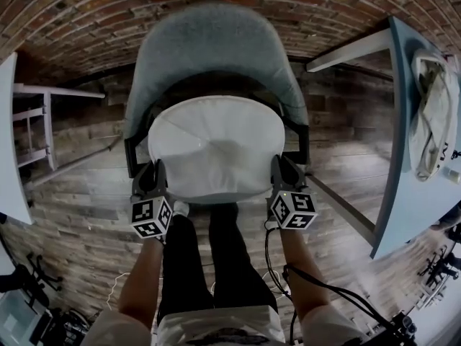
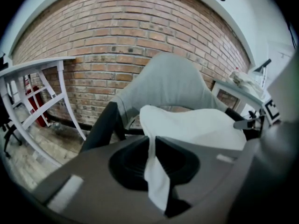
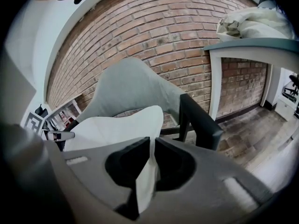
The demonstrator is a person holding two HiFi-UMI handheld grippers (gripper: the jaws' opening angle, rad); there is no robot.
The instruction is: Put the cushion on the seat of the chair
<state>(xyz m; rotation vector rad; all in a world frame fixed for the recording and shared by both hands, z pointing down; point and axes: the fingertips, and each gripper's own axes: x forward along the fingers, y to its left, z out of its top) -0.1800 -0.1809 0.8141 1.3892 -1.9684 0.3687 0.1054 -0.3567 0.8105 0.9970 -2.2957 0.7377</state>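
A white round cushion [image 1: 216, 146] hangs over the seat of the grey-backed chair [image 1: 209, 49], held by its near corners. My left gripper [image 1: 154, 181] is shut on the cushion's left front edge; white fabric [image 2: 152, 167] runs between its jaws. My right gripper [image 1: 282, 176] is shut on the right front edge, with fabric [image 3: 148, 171] pinched between its jaws. The chair's dark armrests [image 1: 133, 150] flank the cushion [image 2: 196, 125] [image 3: 112, 127]. The seat itself is hidden under the cushion.
A brick wall [image 1: 86, 6] stands behind the chair. A blue-topped table [image 1: 414, 186] with a pale cloth bag [image 1: 432, 114] is at the right. A white frame table [image 1: 32, 121] is at the left. The person's legs [image 1: 209, 265] stand before the chair on wood flooring.
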